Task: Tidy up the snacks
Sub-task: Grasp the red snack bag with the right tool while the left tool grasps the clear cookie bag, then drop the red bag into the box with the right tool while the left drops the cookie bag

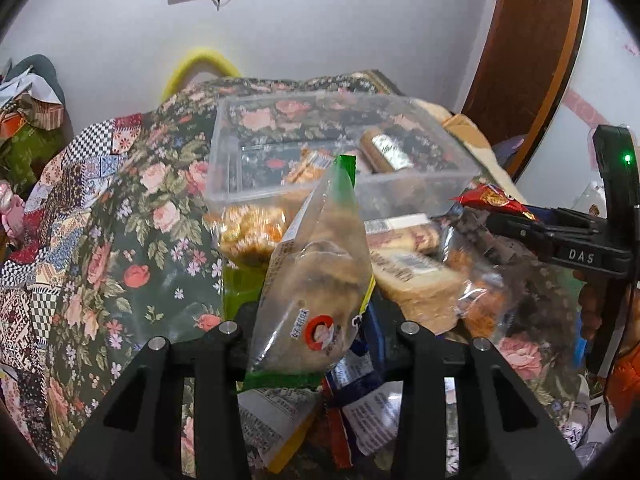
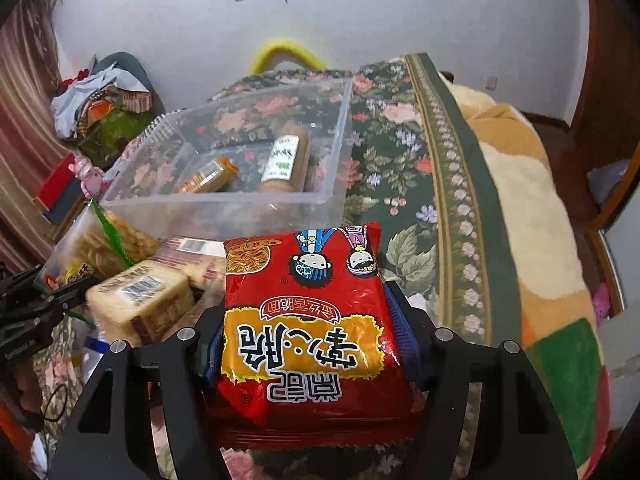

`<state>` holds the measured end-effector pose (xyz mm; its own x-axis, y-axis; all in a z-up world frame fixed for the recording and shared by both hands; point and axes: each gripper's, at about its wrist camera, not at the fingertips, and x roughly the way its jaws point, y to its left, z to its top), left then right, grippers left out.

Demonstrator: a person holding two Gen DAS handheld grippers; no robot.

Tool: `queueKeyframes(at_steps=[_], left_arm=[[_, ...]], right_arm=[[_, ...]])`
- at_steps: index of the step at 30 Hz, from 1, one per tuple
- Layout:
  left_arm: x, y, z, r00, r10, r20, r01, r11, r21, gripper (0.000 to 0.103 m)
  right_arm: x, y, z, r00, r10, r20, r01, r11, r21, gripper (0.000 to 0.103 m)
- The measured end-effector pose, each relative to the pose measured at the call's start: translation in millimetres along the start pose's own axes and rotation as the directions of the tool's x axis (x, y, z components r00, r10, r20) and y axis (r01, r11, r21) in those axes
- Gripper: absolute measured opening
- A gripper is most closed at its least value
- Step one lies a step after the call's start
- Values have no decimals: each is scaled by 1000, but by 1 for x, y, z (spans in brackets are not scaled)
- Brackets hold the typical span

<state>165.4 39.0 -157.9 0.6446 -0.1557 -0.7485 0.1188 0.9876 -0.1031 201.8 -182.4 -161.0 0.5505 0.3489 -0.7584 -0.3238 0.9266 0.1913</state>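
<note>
My left gripper (image 1: 316, 332) is shut on a clear snack bag with green edges (image 1: 316, 276), held upright above the snack pile. My right gripper (image 2: 308, 344) is shut on a red noodle snack packet (image 2: 308, 320), lifted in front of the clear plastic box (image 2: 224, 200). The box (image 1: 420, 184) lies on the floral cloth and holds a brown biscuit roll (image 2: 286, 160) and an orange cracker pack (image 2: 208, 178). The right gripper (image 1: 520, 220) also shows in the left wrist view with the red packet (image 1: 492, 198). The left gripper (image 2: 60, 296) shows at the right wrist view's left edge.
A pile of loose snacks lies before the box, among them a beige cracker block (image 2: 140, 300) and a ridged-chip bag (image 2: 104, 244). A floral cloth (image 1: 120, 208) covers the surface. A blanket (image 2: 532, 208) lies right. Clutter (image 2: 104, 112) stands at the left wall.
</note>
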Motion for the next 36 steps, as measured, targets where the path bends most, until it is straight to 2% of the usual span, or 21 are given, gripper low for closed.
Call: queueKeyframes(at_steps=[10,22,30,36], left_arm=[[-39,-5,27,994,0,110,1,1000,-4,39],[-45,6,74,978,36,204,-29,999,-35,39],[-13,20,97,982,58,180,-48,997,-61,39],[22,31,106,988,85,128,-78,995,-59,39]], right_arm=[[-32,19,19,995,1,95,5,998,-65,64],[-35,49,51,984,44,170,-23,992,-127,64],[-19,63,72,980,60,188,-34,990,-140,64],[6,67,89,983,54,177,-32,992,-123,64]])
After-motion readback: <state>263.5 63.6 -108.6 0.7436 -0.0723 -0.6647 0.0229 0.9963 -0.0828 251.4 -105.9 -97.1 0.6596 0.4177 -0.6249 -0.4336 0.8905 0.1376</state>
